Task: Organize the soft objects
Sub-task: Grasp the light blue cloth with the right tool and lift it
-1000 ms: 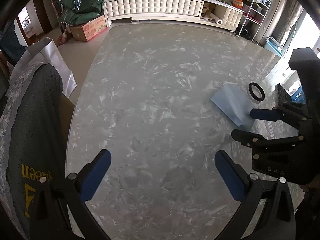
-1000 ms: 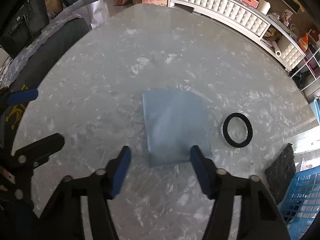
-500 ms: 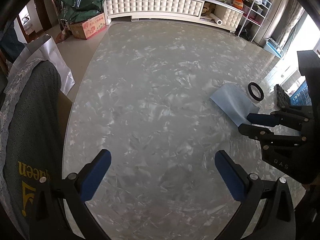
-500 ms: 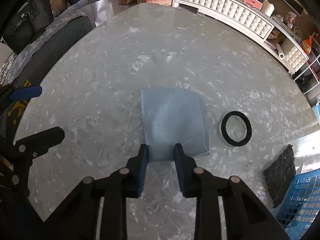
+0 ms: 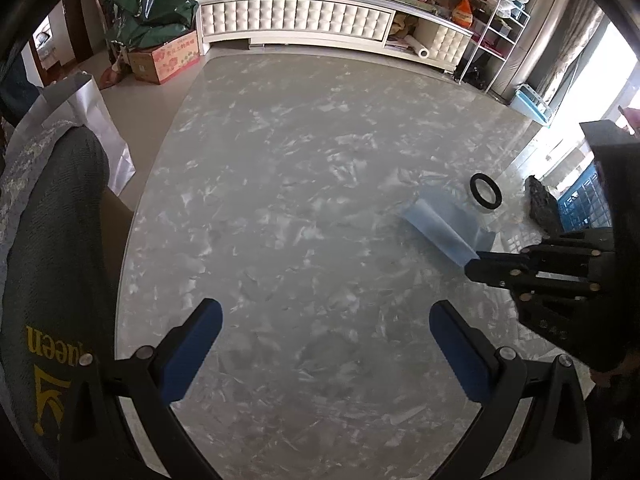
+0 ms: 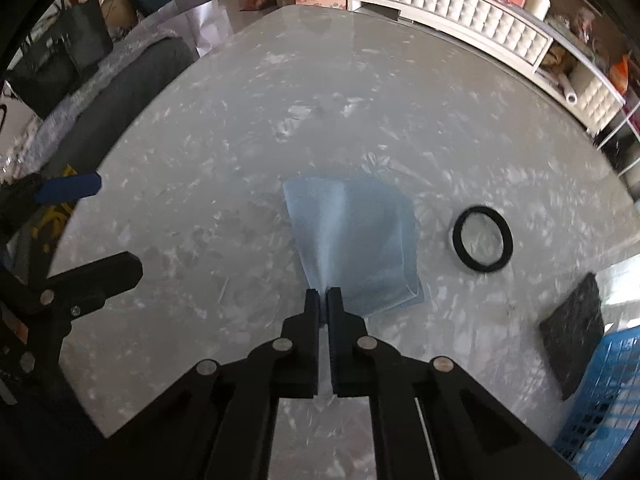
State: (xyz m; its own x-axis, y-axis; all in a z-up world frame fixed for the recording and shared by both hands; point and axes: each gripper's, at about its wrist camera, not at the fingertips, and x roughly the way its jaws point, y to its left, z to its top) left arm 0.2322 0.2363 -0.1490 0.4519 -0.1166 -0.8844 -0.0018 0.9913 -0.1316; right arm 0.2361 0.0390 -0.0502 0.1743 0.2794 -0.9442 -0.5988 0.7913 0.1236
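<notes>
On the marble table (image 6: 248,128), our right gripper (image 6: 323,294) pinches the near edge of the blue cloth (image 6: 356,240), which lies straight ahead of its tips and runs lengthwise away from us, partly lifted off the surface. Our right hand is the nearer one and points steeply down. A black ring (image 6: 482,244), a dark pad (image 6: 576,332) and a blue basket (image 6: 604,392) sit to its right. Our left gripper (image 5: 324,344) hangs spread and empty over bare table, well apart.
</notes>
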